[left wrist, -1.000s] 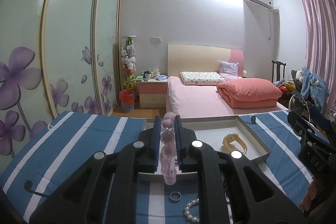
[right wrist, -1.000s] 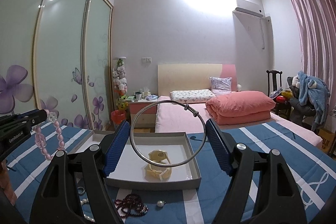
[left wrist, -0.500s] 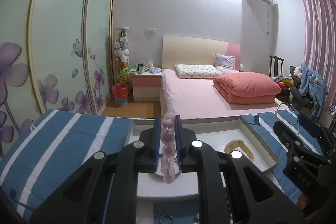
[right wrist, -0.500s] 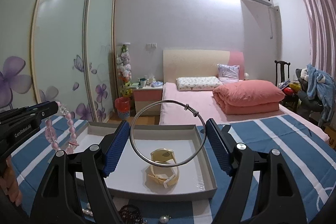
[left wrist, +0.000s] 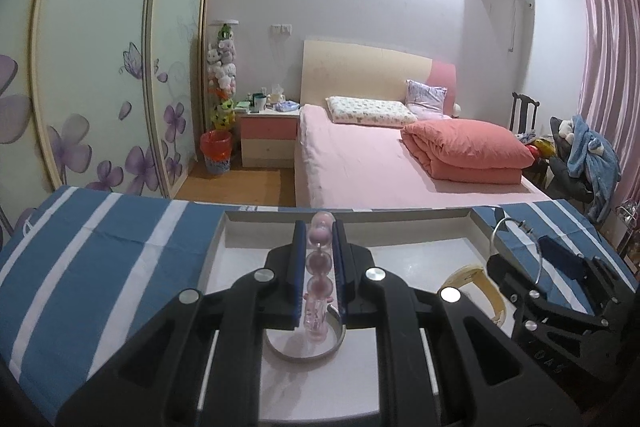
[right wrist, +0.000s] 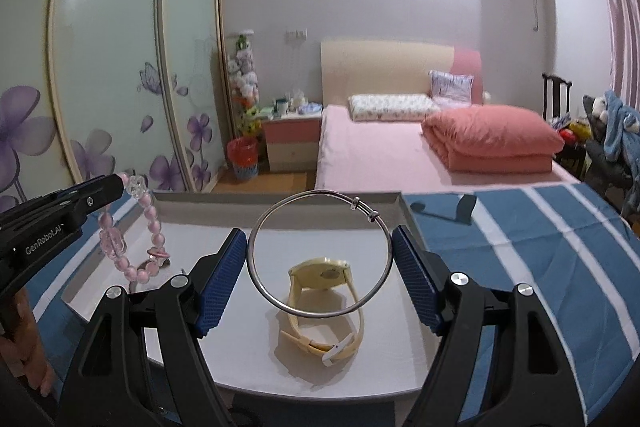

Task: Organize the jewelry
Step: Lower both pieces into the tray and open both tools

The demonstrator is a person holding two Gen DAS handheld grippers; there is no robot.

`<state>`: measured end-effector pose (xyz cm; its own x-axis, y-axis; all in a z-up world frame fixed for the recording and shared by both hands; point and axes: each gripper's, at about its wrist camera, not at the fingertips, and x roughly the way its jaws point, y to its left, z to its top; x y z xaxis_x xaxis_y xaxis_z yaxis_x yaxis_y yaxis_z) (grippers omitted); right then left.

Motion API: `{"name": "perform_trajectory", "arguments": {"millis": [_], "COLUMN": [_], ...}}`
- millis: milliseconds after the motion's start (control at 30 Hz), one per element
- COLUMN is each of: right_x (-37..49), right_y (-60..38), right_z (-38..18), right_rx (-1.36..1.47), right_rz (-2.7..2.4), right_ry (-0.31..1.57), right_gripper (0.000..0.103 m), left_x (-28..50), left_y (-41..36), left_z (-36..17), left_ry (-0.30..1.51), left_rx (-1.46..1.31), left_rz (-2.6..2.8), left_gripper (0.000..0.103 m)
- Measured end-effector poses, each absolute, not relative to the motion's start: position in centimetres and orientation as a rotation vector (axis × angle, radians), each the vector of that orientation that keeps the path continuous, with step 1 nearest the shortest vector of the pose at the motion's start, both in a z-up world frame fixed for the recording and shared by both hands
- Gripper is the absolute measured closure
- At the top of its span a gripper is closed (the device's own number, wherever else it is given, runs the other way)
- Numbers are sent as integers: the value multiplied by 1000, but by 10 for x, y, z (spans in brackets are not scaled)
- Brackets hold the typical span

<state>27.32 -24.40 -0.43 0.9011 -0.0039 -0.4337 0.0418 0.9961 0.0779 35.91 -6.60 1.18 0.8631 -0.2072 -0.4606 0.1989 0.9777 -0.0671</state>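
Observation:
My left gripper [left wrist: 319, 239] is shut on a pink bead bracelet [left wrist: 319, 267], which hangs from the jaws just above the floor of the white tray [left wrist: 420, 251]. A silver ring-shaped piece [left wrist: 280, 349] lies in the tray below it. From the right wrist view, the left gripper [right wrist: 116, 187] and its bracelet [right wrist: 154, 223] are over the tray's left part. My right gripper [right wrist: 319, 235] is shut on a silver bangle [right wrist: 354, 205], held upright across its width above the tray [right wrist: 240, 347]. Behind and below the bangle, a pale yellow watch [right wrist: 320, 271] lies in the tray.
The tray sits on a blue and white striped cloth [right wrist: 520, 247]. A small dark object [right wrist: 466, 207] lies on the cloth right of the tray. A person's hand [right wrist: 24, 347] shows at the lower left. Beyond the table are a pink bed [left wrist: 380, 163] and a wardrobe [left wrist: 100, 67].
Both grippers have moved forward and down over the tray, each keeping its piece. The loose ring, pearls and dark beads at the table's front have dropped out of view.

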Motion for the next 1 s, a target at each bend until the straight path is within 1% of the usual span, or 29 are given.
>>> {"name": "perform_trajectory", "arguments": {"millis": [267,333,367,400,567,1000], "right_x": [280,281,280,281,281,274], "right_y": [-241,-239,-238,-239,-237,-238], "right_z": [-8,-7,-7,-5,-2,3], "right_rx": [116,109,105,101,88,63], "right_rz": [-14,-12,-13,-13,-9,-16], "right_ry": [506,504,500,493,473,439], "right_gripper": [28,24,18,16,15,15], "left_x": [369,371,371,371,370,364], "left_y": [-75,-75,-76,-76,-75,-71], "left_z": [-1,-5,-6,-7,-6,-2], "left_ry": [523,532,534,533,527,522], "left_rx": [-5,-1,0,1,-3,-5], "left_rz": [-232,-232,-231,-228,-225,-209], "left_gripper": [89,89,89,89,80,80]}}
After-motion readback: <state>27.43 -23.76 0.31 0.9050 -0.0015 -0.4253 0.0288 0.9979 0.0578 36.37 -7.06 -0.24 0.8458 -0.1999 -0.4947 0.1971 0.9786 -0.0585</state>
